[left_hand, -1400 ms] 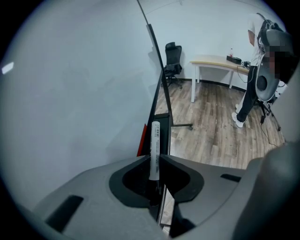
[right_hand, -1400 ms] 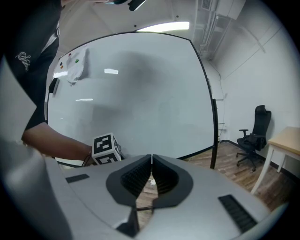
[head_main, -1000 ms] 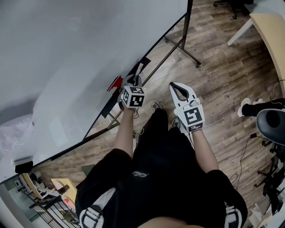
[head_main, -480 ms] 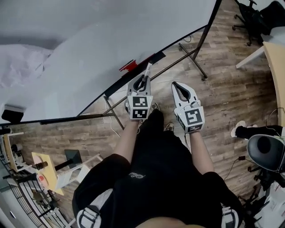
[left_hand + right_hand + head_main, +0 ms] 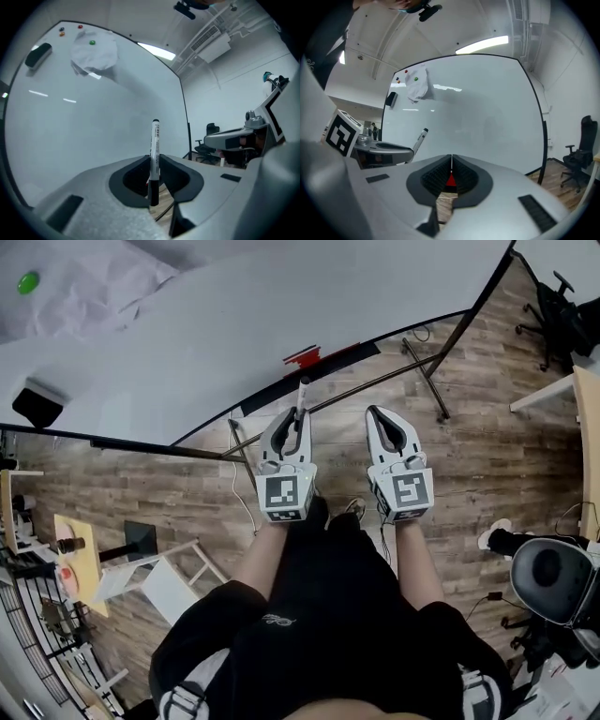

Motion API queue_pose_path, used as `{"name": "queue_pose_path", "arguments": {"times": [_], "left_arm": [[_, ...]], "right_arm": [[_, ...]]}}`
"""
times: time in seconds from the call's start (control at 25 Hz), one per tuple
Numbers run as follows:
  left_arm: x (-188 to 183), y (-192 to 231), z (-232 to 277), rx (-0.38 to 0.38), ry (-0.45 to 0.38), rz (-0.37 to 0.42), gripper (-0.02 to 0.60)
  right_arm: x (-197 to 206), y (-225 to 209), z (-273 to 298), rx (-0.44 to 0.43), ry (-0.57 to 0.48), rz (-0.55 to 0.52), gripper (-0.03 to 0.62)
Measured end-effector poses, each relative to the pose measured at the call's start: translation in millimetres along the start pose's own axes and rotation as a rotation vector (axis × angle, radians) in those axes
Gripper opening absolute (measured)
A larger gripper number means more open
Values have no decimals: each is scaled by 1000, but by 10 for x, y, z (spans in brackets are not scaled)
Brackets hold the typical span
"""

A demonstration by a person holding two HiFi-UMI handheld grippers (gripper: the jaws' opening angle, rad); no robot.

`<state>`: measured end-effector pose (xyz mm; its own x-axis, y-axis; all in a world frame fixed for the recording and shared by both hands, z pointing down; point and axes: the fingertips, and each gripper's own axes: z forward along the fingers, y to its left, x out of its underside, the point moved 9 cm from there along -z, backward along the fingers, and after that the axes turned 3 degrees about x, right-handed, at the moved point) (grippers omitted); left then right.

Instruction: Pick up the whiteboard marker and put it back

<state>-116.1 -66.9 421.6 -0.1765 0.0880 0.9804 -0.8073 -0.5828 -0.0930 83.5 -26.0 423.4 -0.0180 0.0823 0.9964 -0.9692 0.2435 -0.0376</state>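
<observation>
My left gripper (image 5: 298, 426) is shut on the whiteboard marker (image 5: 302, 396), a white barrel with a black cap. In the left gripper view the marker (image 5: 154, 145) stands upright between the pads, its end rising above the left gripper (image 5: 154, 164) in front of the whiteboard (image 5: 93, 122). Beside it my right gripper (image 5: 381, 415) is shut with nothing in it. In its own view the right gripper (image 5: 451, 161) has its jaws touching. The whiteboard (image 5: 234, 324) carries a narrow black ledge (image 5: 347, 352) with a red thing (image 5: 302, 356) on it.
A black eraser (image 5: 37, 404), a white cloth (image 5: 93, 54) and a green magnet (image 5: 28, 282) stick to the board. The board's stand legs (image 5: 427, 371) spread over the wood floor. An office chair (image 5: 562, 296) and a black stool (image 5: 553, 573) are at right, shelves (image 5: 75, 568) at left.
Both grippers have risen and now point forward at the board. The left one has rolled so its marker cube faces up, with the marker still held. The head view has swung upward.
</observation>
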Motion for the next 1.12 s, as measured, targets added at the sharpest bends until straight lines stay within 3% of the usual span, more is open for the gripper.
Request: {"name": "queue_pose_path", "arguments": {"times": [0.12, 0.28, 0.48, 0.84, 1.12], "left_arm": [[-16, 114, -279, -44, -56, -40, 66], [-23, 266, -529, -41, -105, -90, 66], [-39, 528, -823, -53, -136, -94, 66], [71, 935, -1356, -73, -164, -111, 66], [272, 1132, -1594, -82, -163, -136, 66]], "right_arm": [[-78, 214, 19, -25, -22, -26, 2], [-202, 505, 84, -45, -57, -40, 2], [-253, 957, 234, -90, -57, -48, 2], [-374, 1716, 238, -165, -37, -128, 2], [-292, 1983, 262, -166, -5, -134, 2]]}}
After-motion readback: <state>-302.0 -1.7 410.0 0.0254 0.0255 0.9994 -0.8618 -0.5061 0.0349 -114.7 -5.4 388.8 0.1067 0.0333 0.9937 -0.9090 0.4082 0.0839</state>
